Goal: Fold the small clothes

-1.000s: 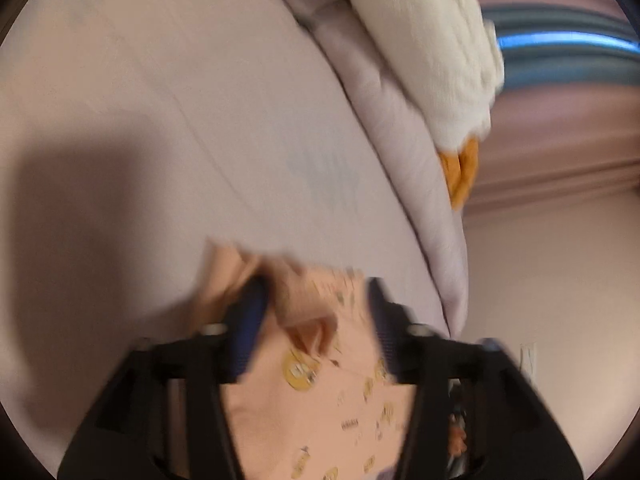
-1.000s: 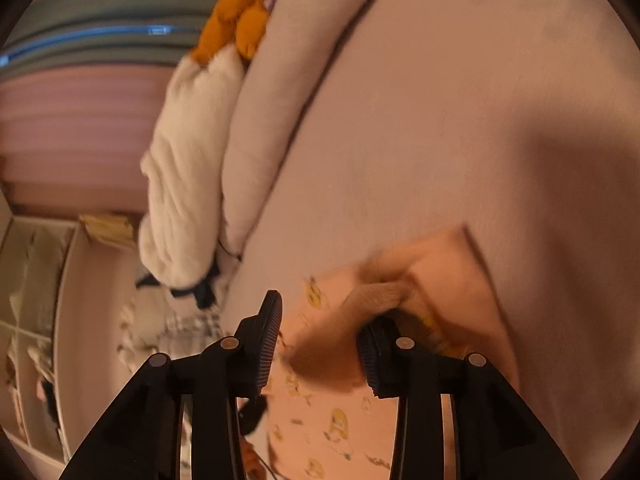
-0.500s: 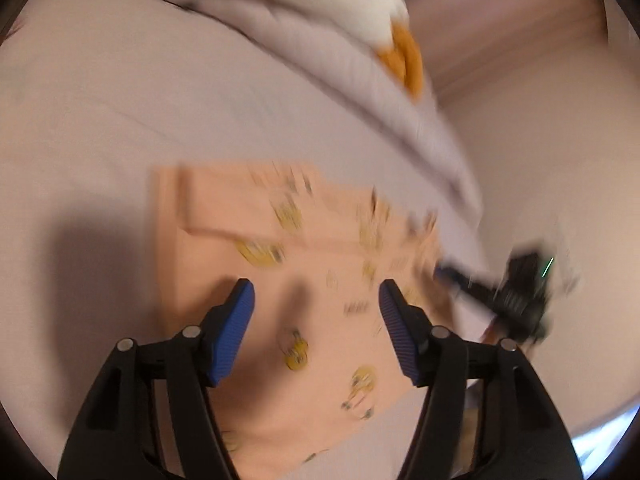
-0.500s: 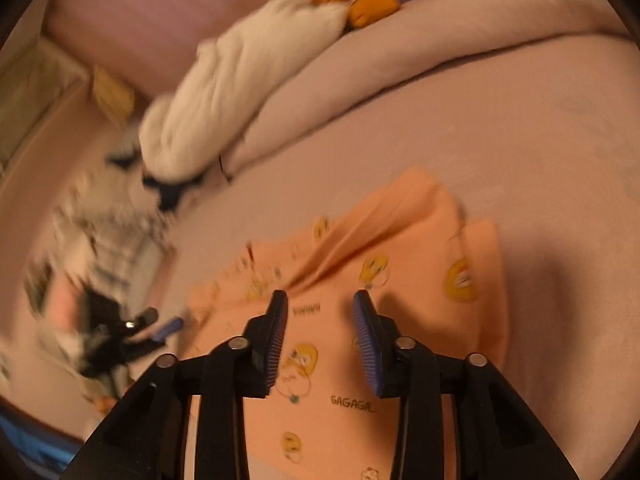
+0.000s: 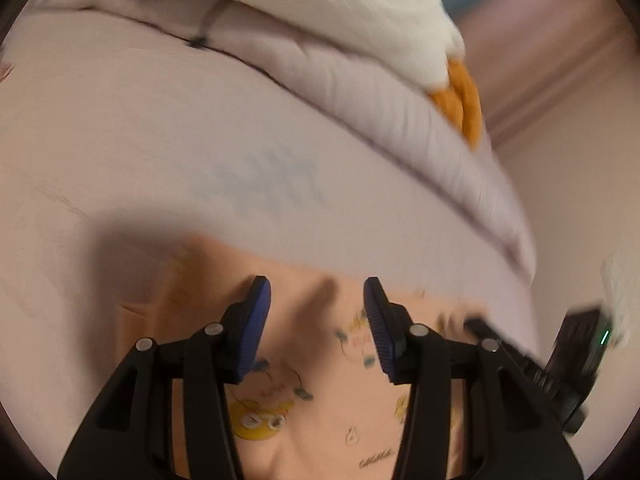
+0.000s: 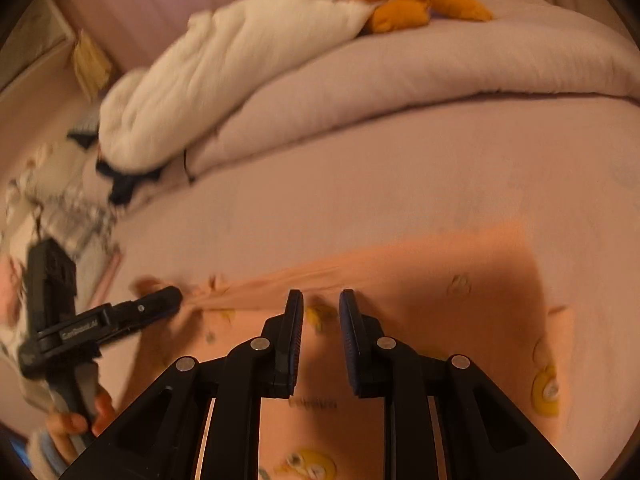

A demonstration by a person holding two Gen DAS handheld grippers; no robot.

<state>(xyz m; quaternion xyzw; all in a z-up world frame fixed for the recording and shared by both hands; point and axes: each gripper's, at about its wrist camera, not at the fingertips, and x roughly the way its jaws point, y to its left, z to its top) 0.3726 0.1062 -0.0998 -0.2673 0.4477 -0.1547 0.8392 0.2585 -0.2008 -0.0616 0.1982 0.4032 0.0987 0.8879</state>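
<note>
On the pink bed (image 6: pixel 400 184), the peach garment (image 6: pixel 432 280) I held bunched a second ago now lies spread at lower frame, my left hand-held gripper (image 5: pixel 317 320) and right hand-held gripper (image 6: pixel 321 320) both apart and empty above it, ready for a fold.

Peach cloth on a pink bed
The cloth (image 6: pixel 420 276) carries yellow cartoon prints; tongs (image 5: pixel 316 316) are black with blue pads; a white-and-orange plush (image 6: pixel 248 56) lies behind.
</note>
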